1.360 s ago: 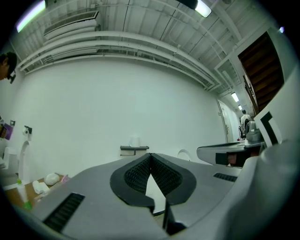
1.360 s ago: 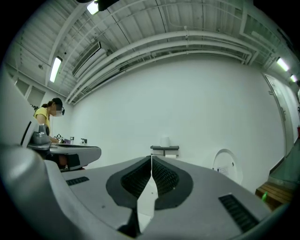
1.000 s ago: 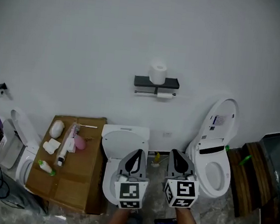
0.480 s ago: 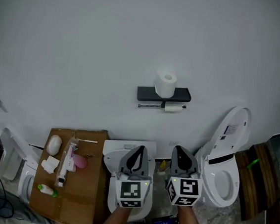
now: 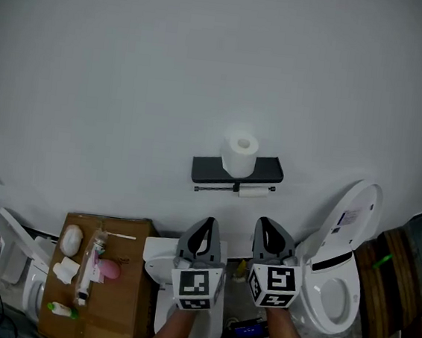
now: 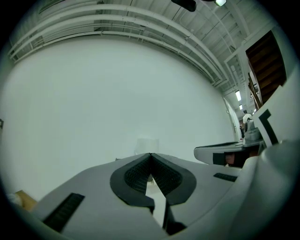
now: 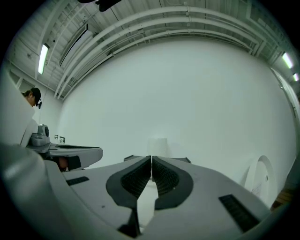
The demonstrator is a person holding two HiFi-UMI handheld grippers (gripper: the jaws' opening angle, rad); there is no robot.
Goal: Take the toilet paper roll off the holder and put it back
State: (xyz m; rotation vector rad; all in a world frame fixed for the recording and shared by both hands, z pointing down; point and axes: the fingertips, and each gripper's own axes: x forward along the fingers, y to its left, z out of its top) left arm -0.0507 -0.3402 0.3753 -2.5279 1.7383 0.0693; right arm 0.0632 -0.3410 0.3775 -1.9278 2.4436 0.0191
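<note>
White roll [image 5: 239,154] stands upright on the dark holder [image 5: 263,170], well ahead of left gripper [image 5: 206,222] and right gripper [image 5: 264,223], both closed on nothing, and it looks light and squashy, so pinch its sides gently.

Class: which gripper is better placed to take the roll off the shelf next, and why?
Left, narrowly. The left gripper and right gripper are both shut, empty and short of the shelf, but the roll lies more nearly straight ahead of the left one's tips.
</note>
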